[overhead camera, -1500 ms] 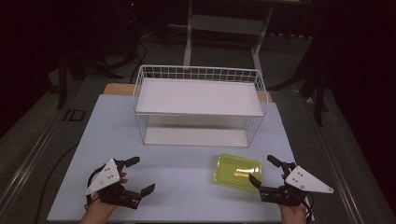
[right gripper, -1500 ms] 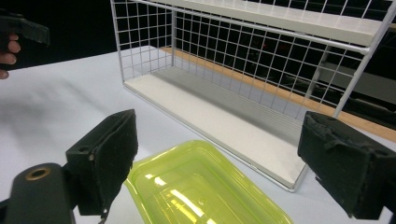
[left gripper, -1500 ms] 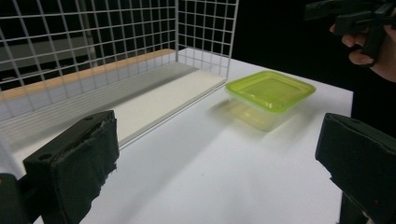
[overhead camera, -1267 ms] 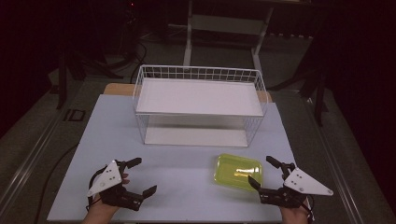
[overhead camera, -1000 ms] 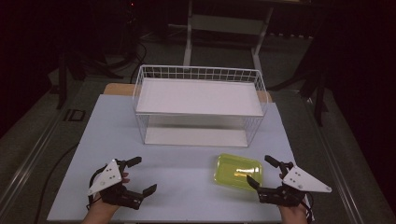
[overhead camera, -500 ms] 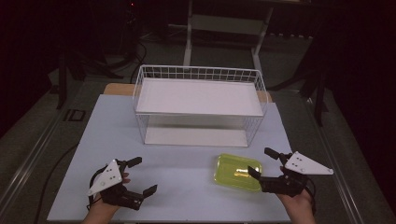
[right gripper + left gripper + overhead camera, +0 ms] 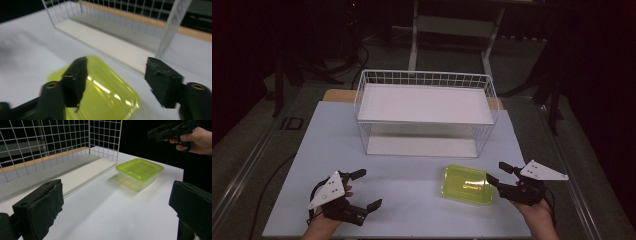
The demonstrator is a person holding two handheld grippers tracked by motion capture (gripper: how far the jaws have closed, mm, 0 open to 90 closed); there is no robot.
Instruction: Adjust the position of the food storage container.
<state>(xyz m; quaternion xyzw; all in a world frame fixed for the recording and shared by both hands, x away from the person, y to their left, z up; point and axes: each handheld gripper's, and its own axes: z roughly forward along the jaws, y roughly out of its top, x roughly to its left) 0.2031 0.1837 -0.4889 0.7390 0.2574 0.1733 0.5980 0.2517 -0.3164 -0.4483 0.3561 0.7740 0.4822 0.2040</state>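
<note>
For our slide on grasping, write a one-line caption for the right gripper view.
Open hand-held gripper closing in over a yellow-green lidded box on a white table, wire basket behind.

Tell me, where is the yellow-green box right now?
In the high view, the lidded yellow-green box sits on the white table, right of centre, just in front of the wire rack, beside the right claw.

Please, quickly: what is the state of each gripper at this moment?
Left gripper: open, holding nothing, resting apart from the yellow-green container.
Right gripper: open, jaws have just been closing, one jaw over the container's lid, not gripping it yet.
</note>
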